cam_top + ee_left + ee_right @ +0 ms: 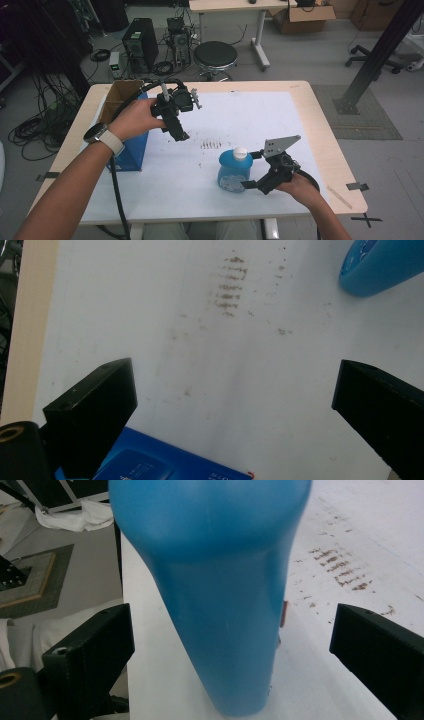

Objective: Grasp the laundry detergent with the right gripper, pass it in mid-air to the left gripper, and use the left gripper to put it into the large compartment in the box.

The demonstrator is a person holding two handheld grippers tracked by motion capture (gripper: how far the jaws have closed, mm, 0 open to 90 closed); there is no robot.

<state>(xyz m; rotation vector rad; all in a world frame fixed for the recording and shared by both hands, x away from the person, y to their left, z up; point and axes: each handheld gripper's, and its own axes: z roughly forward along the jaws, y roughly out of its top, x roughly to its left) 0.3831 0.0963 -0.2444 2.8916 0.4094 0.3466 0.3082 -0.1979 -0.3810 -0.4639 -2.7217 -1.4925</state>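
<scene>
Nearest the camera, your forearms enter from the bottom edge of the high view, each carrying a hand-held gripper.

The worktop [300, 100] is the largest item: a pale board with a white sheet over most of it, marked by a patch of dark scuffs [210, 145] near its middle. Open room is ample across the centre and far right. The near edge and the right edge lie close to your right hand, so keep lifts inward.

The blue box [131, 150] stands at the left, with an open cardboard box [120, 97] just behind it. Both narrow the left side.

The blue bottle [234, 170] stands upright at the near right, white cap [240, 153] on top. It looks like smooth moulded plastic, stiff but likely slippery, with some liquid inside, so judge it moderately weighted and top-steady only if held square. In the right gripper view its body [220, 605] narrows toward the base. Take hold at the narrower waist below the shoulder, where the jaws can span it.

The right hand-held gripper [260, 170] sits just beside the bottle, jaws spread to either side of it, not yet pressing.

The left hand-held gripper [175, 120] hangs above the sheet beside the blue box, jaws spread wide, holding nothing.
</scene>
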